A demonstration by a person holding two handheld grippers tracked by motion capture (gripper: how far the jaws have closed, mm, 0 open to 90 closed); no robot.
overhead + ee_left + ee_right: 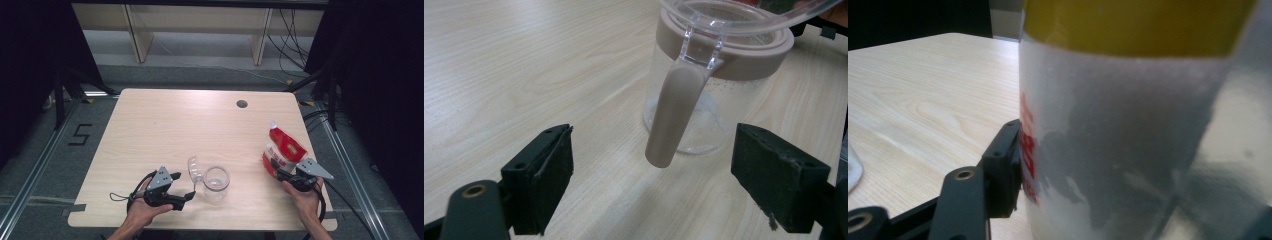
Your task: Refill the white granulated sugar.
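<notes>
From the high view, the left hand-held gripper [186, 186] rests low on the pale wooden tabletop [165, 125], its jaws spread and empty, pointing at the clear glass jar with a beige collar and flip-up clear lid [216, 183], which stands just ahead of its tips. The lid is swung up and back on the side of the jar nearest that gripper, so the mouth is already open. The right hand-held gripper [278, 172] sits at the near base of the red, white and yellow plastic bag of white granules [282, 151], which stands upright directly ahead of it.

In the left gripper view, the two black jaws stand wide apart with nothing between them. The jar [704, 107] is just beyond them, its beige lid tab [672, 117] hanging down in the line of the gap, not touched. The jar looks empty apart from a faint dusting on its wall.

In the right gripper view, the bag [1128, 135] sits between the jaws; the visible jaw lies against its side at the red print. The far jaw is hidden, so a firm pinch cannot be told.

By my reading, opening the jar is done; lifting the bag, bringing it over the jar and pouring remain.
</notes>
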